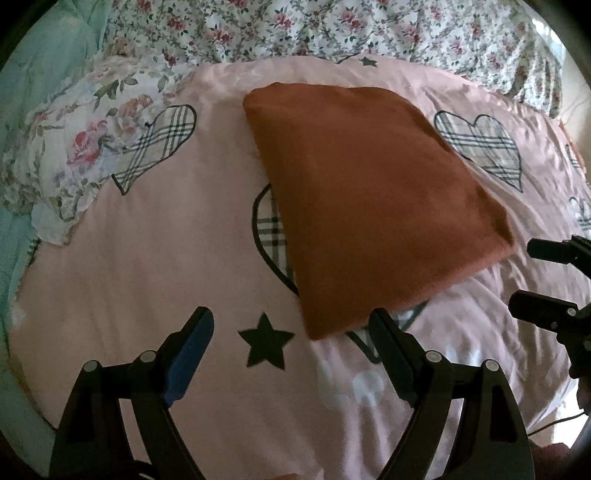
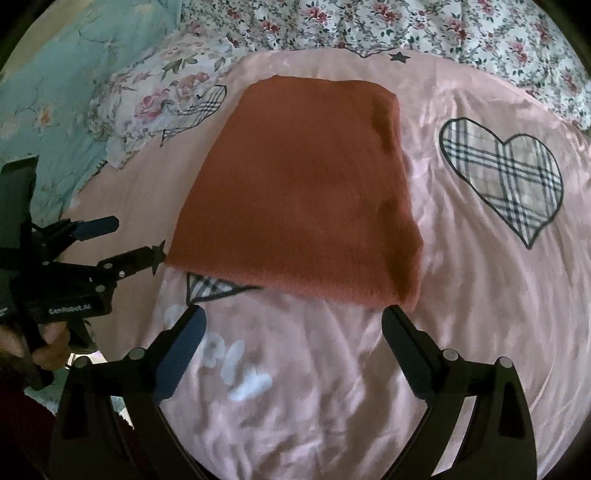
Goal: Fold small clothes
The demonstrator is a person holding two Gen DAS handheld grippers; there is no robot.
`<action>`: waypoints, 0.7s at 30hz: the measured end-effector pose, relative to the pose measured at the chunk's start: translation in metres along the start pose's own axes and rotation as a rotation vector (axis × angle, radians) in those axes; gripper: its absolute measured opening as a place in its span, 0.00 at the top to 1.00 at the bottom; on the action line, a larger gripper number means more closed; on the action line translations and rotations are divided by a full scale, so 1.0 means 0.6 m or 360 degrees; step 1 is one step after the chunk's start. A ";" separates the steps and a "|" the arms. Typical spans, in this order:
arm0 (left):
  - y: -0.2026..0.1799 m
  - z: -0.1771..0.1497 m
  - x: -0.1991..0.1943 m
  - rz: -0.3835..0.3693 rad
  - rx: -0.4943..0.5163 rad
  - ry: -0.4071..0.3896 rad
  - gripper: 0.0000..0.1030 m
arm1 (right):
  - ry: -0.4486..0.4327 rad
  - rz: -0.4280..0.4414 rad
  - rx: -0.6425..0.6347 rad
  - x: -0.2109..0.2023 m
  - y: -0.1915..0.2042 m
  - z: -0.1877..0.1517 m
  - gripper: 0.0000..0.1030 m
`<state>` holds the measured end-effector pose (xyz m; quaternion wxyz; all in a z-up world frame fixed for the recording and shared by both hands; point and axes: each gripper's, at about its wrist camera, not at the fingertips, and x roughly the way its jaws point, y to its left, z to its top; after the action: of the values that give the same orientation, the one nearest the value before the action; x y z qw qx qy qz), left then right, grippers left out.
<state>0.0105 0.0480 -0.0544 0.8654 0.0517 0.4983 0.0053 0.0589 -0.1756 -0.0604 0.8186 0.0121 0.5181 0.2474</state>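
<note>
A rust-orange garment (image 1: pixel 373 199) lies folded into a flat rectangle on the pink bedspread (image 1: pixel 155 258). My left gripper (image 1: pixel 291 325) hovers open just short of the garment's near corner, nothing between its fingers. In the right wrist view the same garment (image 2: pixel 299 199) fills the middle, and my right gripper (image 2: pixel 295 321) stands open in front of its near edge, empty. The right finger (image 2: pixel 402 332) ends close to the garment's near right corner. The left gripper (image 2: pixel 125 240) shows at the left, open, with its tips beside the garment's near left corner.
The pink bedspread carries plaid hearts (image 2: pixel 506 177) and black stars (image 1: pixel 266 343). A floral pillow (image 1: pixel 62 155) lies at the left, a teal quilt (image 2: pixel 48 96) beyond it, and floral bedding (image 2: pixel 406 26) along the back. A hand (image 2: pixel 48 343) grips the left tool.
</note>
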 end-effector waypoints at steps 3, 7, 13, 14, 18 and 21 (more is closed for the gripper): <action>0.000 0.011 0.005 0.0030 0.0007 0.0008 0.16 | 0.0007 0.0001 0.0007 0.008 -0.003 0.015 0.07; -0.002 0.023 0.008 0.0041 0.0006 0.0017 0.16 | 0.0008 0.0000 0.0012 0.016 -0.006 0.032 0.07; -0.003 0.042 0.011 0.0034 0.0001 0.0013 0.16 | 0.0001 -0.0002 -0.0003 0.021 -0.011 0.056 0.07; -0.004 0.046 0.011 0.0032 0.0000 0.0011 0.16 | 0.0000 -0.0003 -0.0004 0.021 -0.012 0.059 0.07; -0.008 0.063 0.013 0.0029 -0.0012 0.0001 0.15 | -0.0002 -0.0004 -0.0007 0.022 -0.018 0.072 0.07; -0.013 0.072 0.014 0.0025 -0.0020 -0.0008 0.15 | -0.0008 0.0001 -0.0006 0.022 -0.023 0.082 0.07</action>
<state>0.0516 0.0372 -0.0408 0.8669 0.0501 0.4957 0.0152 0.1109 -0.1706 -0.0524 0.8198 0.0112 0.5156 0.2487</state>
